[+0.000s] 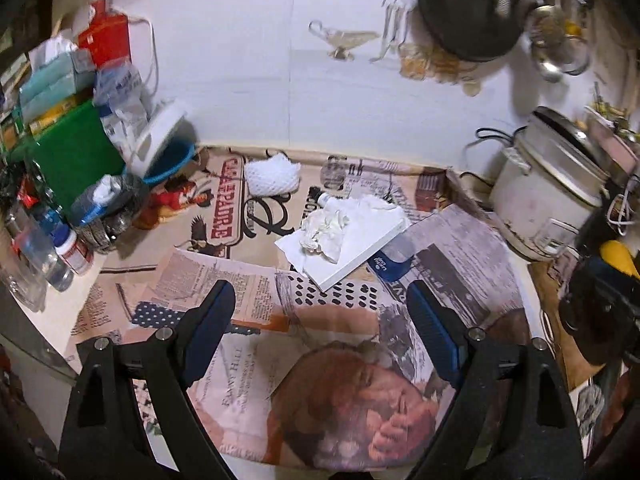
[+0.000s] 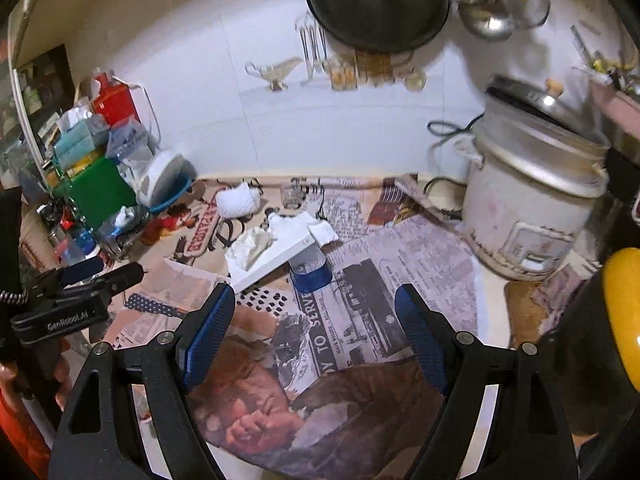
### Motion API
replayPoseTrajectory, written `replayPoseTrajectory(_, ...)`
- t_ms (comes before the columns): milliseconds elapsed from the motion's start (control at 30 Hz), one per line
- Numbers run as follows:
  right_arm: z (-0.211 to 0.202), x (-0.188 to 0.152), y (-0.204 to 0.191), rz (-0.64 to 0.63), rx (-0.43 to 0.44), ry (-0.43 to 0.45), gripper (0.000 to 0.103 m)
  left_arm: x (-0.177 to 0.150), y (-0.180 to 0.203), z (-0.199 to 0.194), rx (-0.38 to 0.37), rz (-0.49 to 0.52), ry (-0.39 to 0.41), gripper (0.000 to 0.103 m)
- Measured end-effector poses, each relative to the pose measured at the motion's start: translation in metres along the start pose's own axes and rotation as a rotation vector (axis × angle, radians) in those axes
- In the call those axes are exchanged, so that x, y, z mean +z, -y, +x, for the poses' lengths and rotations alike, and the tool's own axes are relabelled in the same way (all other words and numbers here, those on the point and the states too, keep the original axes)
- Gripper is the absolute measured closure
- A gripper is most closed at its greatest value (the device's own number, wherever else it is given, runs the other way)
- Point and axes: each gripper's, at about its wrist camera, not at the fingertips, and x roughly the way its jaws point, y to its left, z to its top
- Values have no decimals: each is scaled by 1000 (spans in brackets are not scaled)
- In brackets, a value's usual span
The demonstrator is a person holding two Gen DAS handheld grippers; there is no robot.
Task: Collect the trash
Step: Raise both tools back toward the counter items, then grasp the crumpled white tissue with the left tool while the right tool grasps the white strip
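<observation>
Crumpled white tissues point(image 1: 326, 226) point(image 2: 250, 246) lie on a flat white board point(image 1: 360, 254) point(image 2: 280, 258) that rests partly on a blue container point(image 1: 390, 266) point(image 2: 312, 276). A white foam net point(image 1: 272, 176) point(image 2: 238, 200) sits further back on the newspaper-covered counter point(image 1: 256, 344). My left gripper point(image 1: 320, 292) is open and empty, hovering short of the board. My right gripper point(image 2: 315, 292) is open and empty too, just in front of the blue container. The left gripper point(image 2: 116, 268) also shows at the left of the right wrist view, held by a hand.
A white rice cooker point(image 1: 548, 196) point(image 2: 528, 208) with its cord stands at the right. Boxes, bags and bottles, among them a green box point(image 1: 76, 160) point(image 2: 96, 192), crowd the left. A black pan point(image 1: 468, 8) and ladles hang on the white wall. A black-and-yellow object point(image 2: 622, 316) fills the right edge.
</observation>
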Motion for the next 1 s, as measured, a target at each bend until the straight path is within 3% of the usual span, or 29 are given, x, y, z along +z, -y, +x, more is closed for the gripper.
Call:
replayPoseTrajectory(267,54,7,11,62,-3,-90,23,25,-12,88,2,10,-72,16)
replayPoseTrajectory(467,89,6,6,157,-71,-144,23,42,-23,164,-119,25,-187,24)
replayPoseTrajectory(600,116,5,-1,220,-100,-185,23,47,-26,204,-161,48,-253,30)
replayPoseTrajectory(800,152,4,-16,286,-95,-222,23,45,-28,236,-280,61,-326,39)
replayPoseTrajectory(1000,183,1,-29,332,-76,-274,27,49,-32,243,-349,97,-327,68)
